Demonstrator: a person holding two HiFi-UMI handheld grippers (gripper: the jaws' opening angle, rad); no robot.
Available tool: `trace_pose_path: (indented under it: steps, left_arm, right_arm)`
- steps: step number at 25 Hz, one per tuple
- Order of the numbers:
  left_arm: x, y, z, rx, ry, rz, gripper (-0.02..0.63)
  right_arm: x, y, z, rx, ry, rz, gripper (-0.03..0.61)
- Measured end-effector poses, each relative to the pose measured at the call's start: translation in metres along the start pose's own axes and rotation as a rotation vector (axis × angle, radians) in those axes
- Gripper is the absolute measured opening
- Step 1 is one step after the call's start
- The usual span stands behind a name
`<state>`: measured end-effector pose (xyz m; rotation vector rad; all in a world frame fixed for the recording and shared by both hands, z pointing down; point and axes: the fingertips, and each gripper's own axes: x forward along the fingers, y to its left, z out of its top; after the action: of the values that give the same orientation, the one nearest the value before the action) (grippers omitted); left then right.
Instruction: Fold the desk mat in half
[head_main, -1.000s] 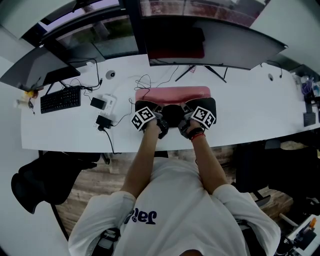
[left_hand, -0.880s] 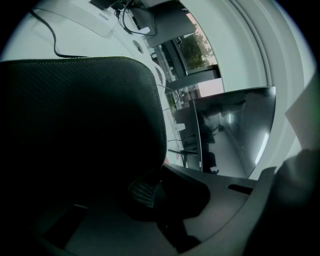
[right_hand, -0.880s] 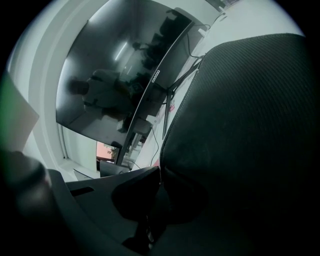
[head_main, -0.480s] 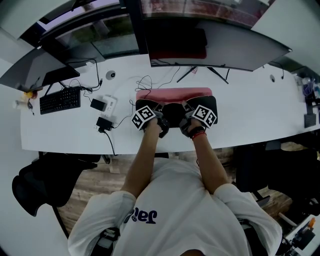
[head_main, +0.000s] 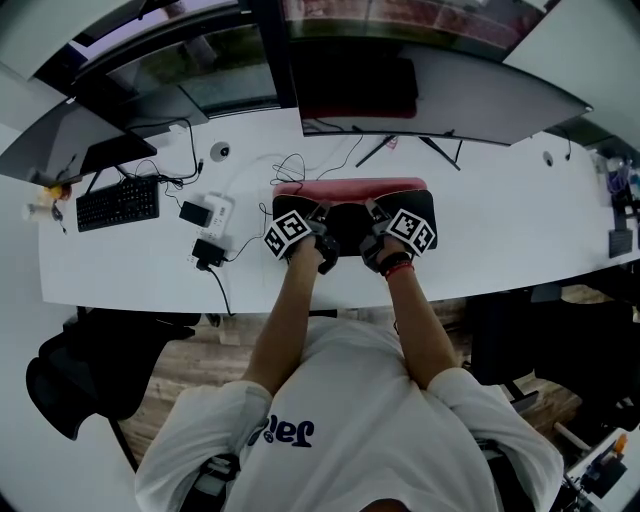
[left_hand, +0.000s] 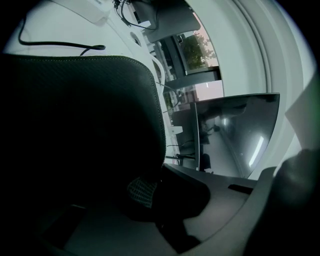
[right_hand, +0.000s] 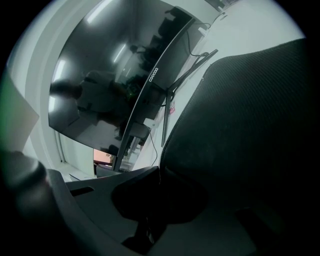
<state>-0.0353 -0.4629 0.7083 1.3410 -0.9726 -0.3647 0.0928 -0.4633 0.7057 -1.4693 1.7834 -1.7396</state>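
The desk mat (head_main: 352, 214) is lying at the middle of the table (head_main: 500, 235), straight out at 12 o'clock from the person. Its black flap is being carried over the pink face, of which only a strip at the far edge is showing. The left gripper (head_main: 318, 226) is clamping the flap's left corner and the right gripper (head_main: 372, 224) its right corner, each with jaws closed on the mat's edge. To do this well, both hands should probably be travelling level and together toward 12 o'clock, so the carried edge is meeting the pink edge squarely, and only then letting go. Loose cables (head_main: 290, 165) at 11 o'clock are touching the mat's far corner and may be getting trapped. The monitor stand (head_main: 405, 147) at 1 o'clock is limiting reach, while the keyboard (head_main: 118, 202) and charger (head_main: 207, 248) at 9 to 10 o'clock are sitting well apart.
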Motion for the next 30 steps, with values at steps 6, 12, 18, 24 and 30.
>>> trace_pose_path:
  steps: [6,12,18,24,30]
  left_arm:
    - [0.009,0.000,0.005,-0.004,-0.005,-0.017,0.034]
    - [0.013,0.004,0.011,-0.037,-0.015,-0.026,0.037]
    - [0.017,0.004,0.014,-0.057,-0.001,-0.042,0.044]
    - [0.017,0.003,0.016,-0.081,-0.005,-0.063,0.072]
    - [0.015,0.002,0.016,-0.077,-0.011,-0.072,0.089]
  right_arm:
    - [0.008,0.000,0.006,0.005,-0.008,0.003,0.052]
    - [0.018,-0.001,0.007,-0.002,-0.002,-0.015,0.057]
    - [0.024,-0.006,0.011,0.039,-0.011,-0.035,0.077]
    - [0.026,-0.007,0.011,0.053,-0.017,-0.045,0.092]
    - [0.025,-0.002,0.008,0.024,-0.021,-0.026,0.124]
